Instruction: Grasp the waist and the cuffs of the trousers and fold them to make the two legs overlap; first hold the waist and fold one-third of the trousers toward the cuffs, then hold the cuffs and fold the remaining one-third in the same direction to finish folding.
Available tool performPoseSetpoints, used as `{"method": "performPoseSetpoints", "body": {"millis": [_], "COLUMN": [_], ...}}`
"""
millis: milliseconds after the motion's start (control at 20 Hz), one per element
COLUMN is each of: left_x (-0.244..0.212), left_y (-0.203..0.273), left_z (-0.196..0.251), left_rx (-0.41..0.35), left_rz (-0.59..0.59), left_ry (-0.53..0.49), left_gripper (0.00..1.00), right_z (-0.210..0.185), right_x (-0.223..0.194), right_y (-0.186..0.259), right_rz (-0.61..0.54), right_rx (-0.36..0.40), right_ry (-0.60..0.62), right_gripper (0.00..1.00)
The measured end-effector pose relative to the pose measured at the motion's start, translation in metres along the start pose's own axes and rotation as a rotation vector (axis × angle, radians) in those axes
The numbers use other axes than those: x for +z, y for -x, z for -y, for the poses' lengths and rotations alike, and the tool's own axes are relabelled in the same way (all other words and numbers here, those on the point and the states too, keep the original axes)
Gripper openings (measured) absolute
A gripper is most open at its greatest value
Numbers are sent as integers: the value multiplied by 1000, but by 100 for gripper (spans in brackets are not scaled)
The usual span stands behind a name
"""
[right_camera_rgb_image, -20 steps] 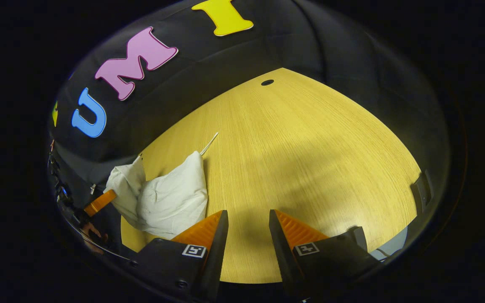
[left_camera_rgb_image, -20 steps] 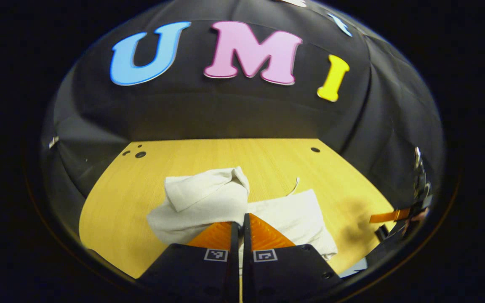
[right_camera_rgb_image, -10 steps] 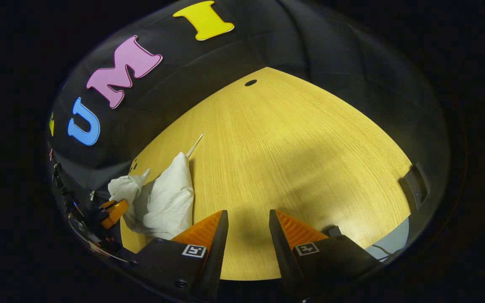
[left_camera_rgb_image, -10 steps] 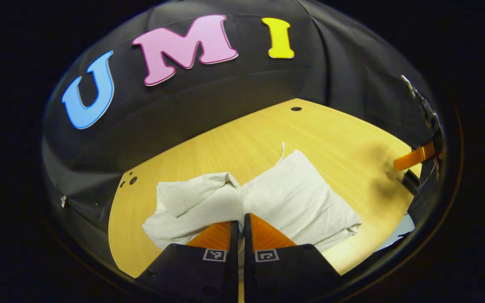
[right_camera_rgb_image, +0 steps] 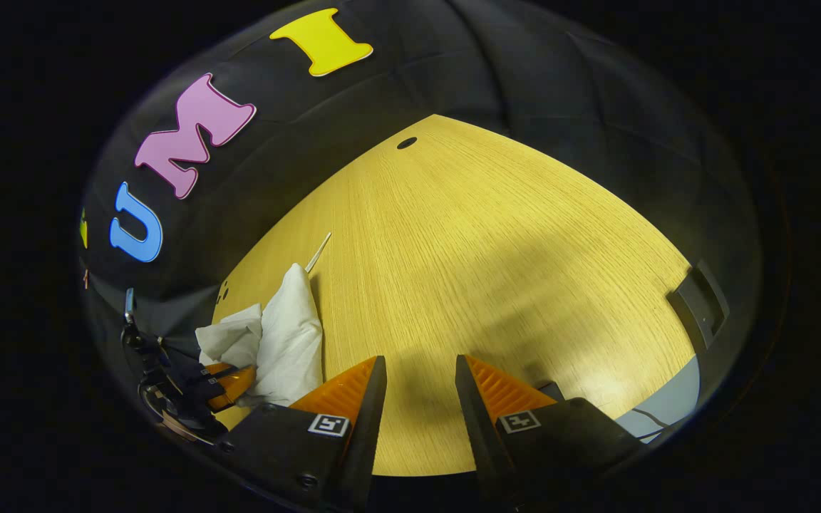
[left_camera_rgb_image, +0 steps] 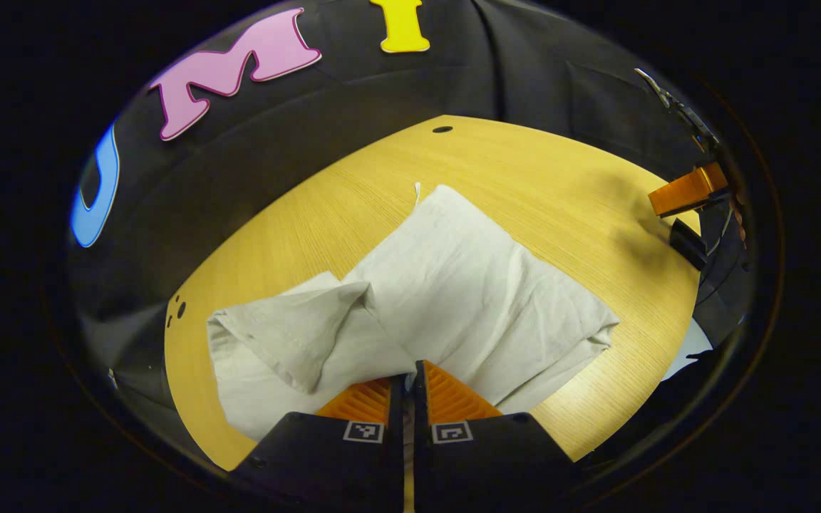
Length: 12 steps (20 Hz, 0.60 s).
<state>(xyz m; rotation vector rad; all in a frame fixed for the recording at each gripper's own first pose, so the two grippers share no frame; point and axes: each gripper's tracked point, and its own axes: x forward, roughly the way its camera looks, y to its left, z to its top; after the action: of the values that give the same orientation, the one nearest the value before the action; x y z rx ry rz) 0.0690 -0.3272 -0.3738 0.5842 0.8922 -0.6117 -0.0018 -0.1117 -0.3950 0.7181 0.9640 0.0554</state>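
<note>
The cream trousers [left_camera_rgb_image: 453, 292] lie bunched and partly folded on the wooden table [left_camera_rgb_image: 560, 178], a drawstring [left_camera_rgb_image: 416, 192] poking out at their far edge. My left gripper [left_camera_rgb_image: 407, 372] is shut on a fold of the cloth at the near edge, and a loose flap [left_camera_rgb_image: 289, 328] is turned over to its left. In the right gripper view the trousers [right_camera_rgb_image: 286, 342] sit at the lower left with the left gripper [right_camera_rgb_image: 229, 381] at them. My right gripper [right_camera_rgb_image: 419, 377] stands open above bare table, right of the trousers, holding nothing.
The table has small holes near its far edge [right_camera_rgb_image: 406, 143] and at the left corner [left_camera_rgb_image: 177, 312]. The right gripper [left_camera_rgb_image: 688, 192] and the hand holding it hover at the table's right edge in the left gripper view. A dark bracket [right_camera_rgb_image: 699, 310] sits at the table's right rim.
My left gripper, still shut on the cloth, has swung round and come lower, so the trousers look larger and more spread. The right gripper has stayed open, drifting slightly.
</note>
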Motion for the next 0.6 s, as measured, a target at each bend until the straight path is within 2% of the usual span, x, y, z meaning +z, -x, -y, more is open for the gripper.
{"method": "performPoseSetpoints", "body": {"millis": [50,300,350,400,450,500,550,600], "left_x": [-9,-6,-5,-5,-2,4,9,13], "left_y": [-2,-4,-6,-4,-2,2,4,9], "left_z": [3,8,6,5,6,4,3,2], "left_rx": [-10,-40,-35,-24,-11,14,34,48], "left_rz": [-42,-24,-13,-8,2,19,38,57], "left_ry": [11,33,29,17,-6,-35,-64,-85], "left_gripper": [11,16,34,35,43,53,76,81], "right_z": [2,7,7,6,7,8,8,6], "right_x": [-1,4,5,4,5,5,5,5], "right_y": [0,4,6,5,5,5,4,3], "right_rz": [-2,9,8,9,9,10,10,9], "right_rx": [-2,-11,-12,-11,-11,-11,-11,-9], "right_ry": [-8,-33,-35,-35,-35,-33,-31,-31], "right_gripper": [61,61,61,61,61,61,61,61]}}
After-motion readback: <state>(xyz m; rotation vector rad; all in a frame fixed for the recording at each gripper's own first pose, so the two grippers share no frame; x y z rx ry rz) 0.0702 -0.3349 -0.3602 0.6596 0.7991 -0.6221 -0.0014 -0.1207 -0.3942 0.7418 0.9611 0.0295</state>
